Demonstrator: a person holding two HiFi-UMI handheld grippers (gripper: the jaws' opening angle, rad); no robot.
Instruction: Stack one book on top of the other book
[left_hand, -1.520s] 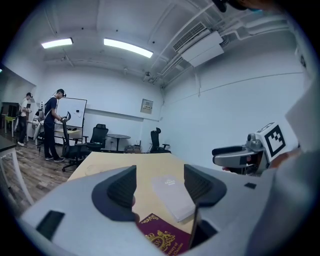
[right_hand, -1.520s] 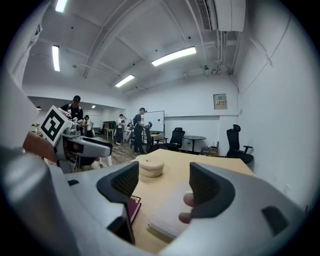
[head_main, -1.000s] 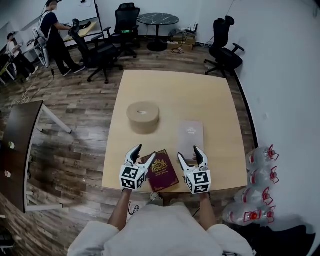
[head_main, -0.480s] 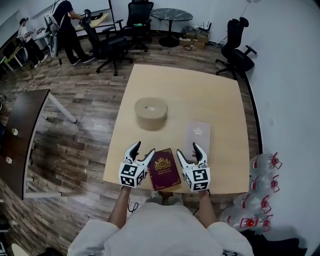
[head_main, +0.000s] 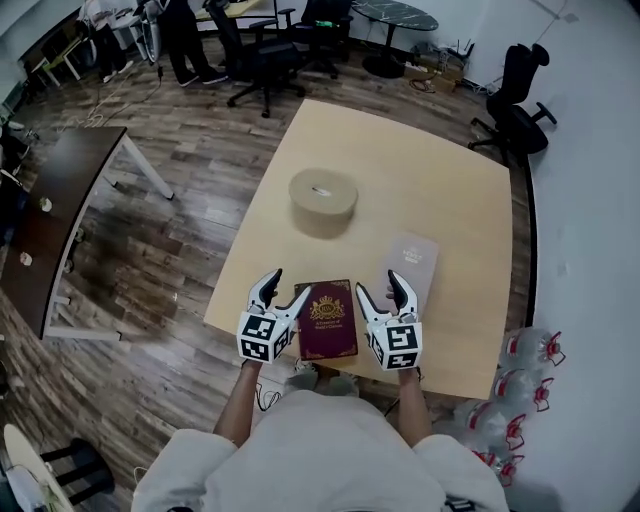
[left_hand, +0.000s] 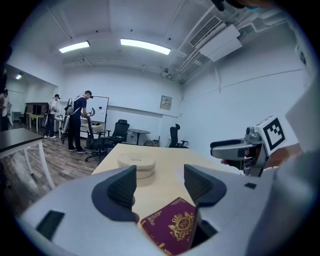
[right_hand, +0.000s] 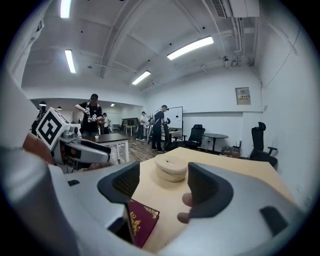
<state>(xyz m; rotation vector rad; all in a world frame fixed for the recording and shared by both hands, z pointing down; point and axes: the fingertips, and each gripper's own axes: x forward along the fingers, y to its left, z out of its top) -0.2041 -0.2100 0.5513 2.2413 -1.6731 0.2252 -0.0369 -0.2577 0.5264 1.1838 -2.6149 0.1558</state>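
A maroon book (head_main: 327, 318) with a gold crest lies flat near the table's front edge. A pale grey book (head_main: 410, 262) lies flat just right of it and farther back. My left gripper (head_main: 283, 293) hovers open at the maroon book's left edge, with nothing between its fingers. My right gripper (head_main: 383, 292) hovers at the book's right edge; its jaws are closing slightly, wide apart with nothing between them. The left gripper view shows the maroon book (left_hand: 172, 227) low under the left gripper (left_hand: 160, 185). In the right gripper view the maroon book (right_hand: 142, 220) lies lower left of the right gripper (right_hand: 165, 185).
A round beige box (head_main: 323, 200) stands mid-table beyond the books. The light wooden table (head_main: 450, 180) ends just in front of the person. Water bottles (head_main: 520, 395) lie on the floor at right, a dark desk (head_main: 50, 220) stands at left, and office chairs and people are at the back.
Both grippers have crept forward and slightly down along the maroon book's sides. The head view has swung, so the table sits more slanted. Neither book has moved on the table.
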